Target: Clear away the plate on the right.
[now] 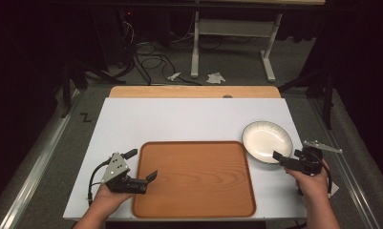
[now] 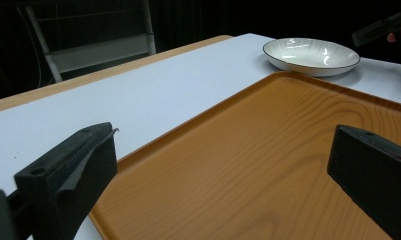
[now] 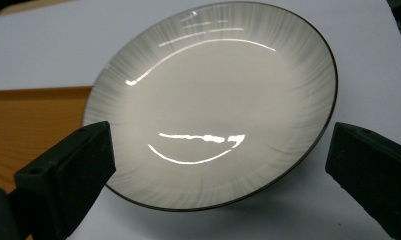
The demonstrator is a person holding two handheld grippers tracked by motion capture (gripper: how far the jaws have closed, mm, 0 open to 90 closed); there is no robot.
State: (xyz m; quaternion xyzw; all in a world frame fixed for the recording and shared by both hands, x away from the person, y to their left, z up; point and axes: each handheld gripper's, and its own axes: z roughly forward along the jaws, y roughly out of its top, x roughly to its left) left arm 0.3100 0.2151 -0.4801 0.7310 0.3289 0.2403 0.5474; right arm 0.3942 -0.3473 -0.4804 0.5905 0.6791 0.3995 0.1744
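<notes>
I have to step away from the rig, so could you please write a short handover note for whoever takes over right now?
Left gripper: open, holding nothing, at the left edge of the wooden tray, one jaw over the tray.
Right gripper: open, holding nothing, its jaws pointing at the near rim of the white plate and close to it.
Plate: resting on the white table top beside the tray's far right corner, with nothing on it.
Tray: nothing on it.
Done: both grippers brought up to their things.
Left: probably grip the plate and set it on the tray; nothing is grasped yet.
</notes>
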